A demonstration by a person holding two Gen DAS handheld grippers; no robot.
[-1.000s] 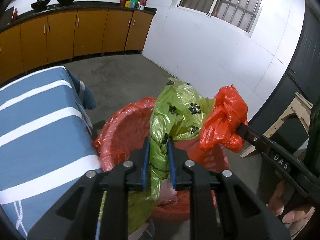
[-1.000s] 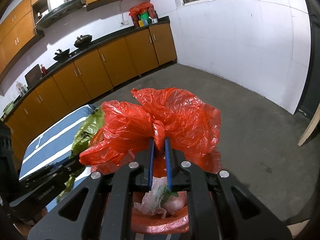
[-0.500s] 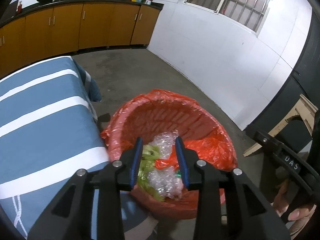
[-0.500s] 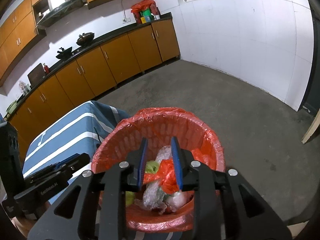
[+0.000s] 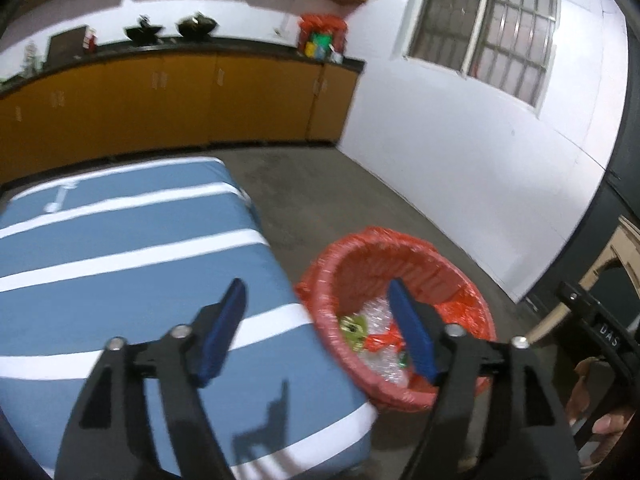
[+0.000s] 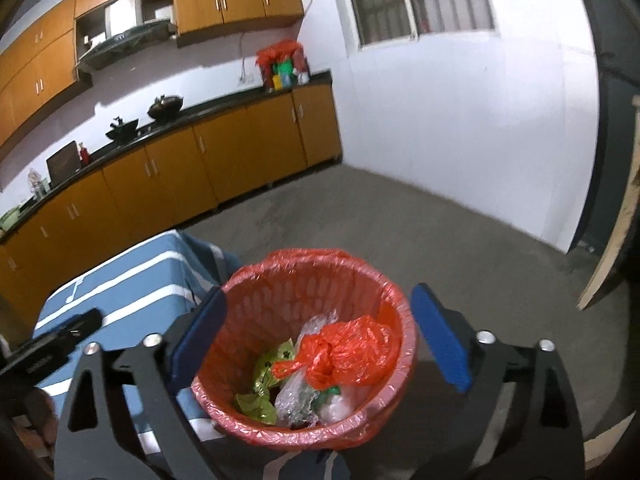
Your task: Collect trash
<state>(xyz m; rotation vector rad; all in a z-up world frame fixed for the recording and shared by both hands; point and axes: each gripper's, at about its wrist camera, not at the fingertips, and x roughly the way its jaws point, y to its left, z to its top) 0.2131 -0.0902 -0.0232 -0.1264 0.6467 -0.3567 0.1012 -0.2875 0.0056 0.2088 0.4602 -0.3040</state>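
A red basket lined with a red bag [image 6: 280,292] [image 5: 404,264] stands on the floor beside the striped table. Inside lie a crumpled red plastic bag [image 6: 352,348] [image 5: 380,340], a green paw-print bag [image 6: 272,364] [image 5: 354,326] and clear wrap [image 6: 296,396]. My right gripper [image 6: 316,340] hovers above the basket, its jaws opening wide with nothing gripped. My left gripper [image 5: 320,332] is over the table's edge and the basket's rim, jaws opening and empty. The other gripper's black body [image 5: 600,328] shows at the right of the left wrist view.
A table with a blue and white striped cloth [image 5: 120,264] [image 6: 132,276] sits left of the basket. Orange cabinets [image 6: 240,148] under a black counter with pots [image 6: 166,104] line the far wall. A wooden frame [image 5: 616,256] leans at the right. Grey floor [image 6: 400,220] lies beyond.
Both grippers let go of their bags, green from the left and red from the right, which now lie in the basket. Both jaws spread wide and the hands pulled up and back.
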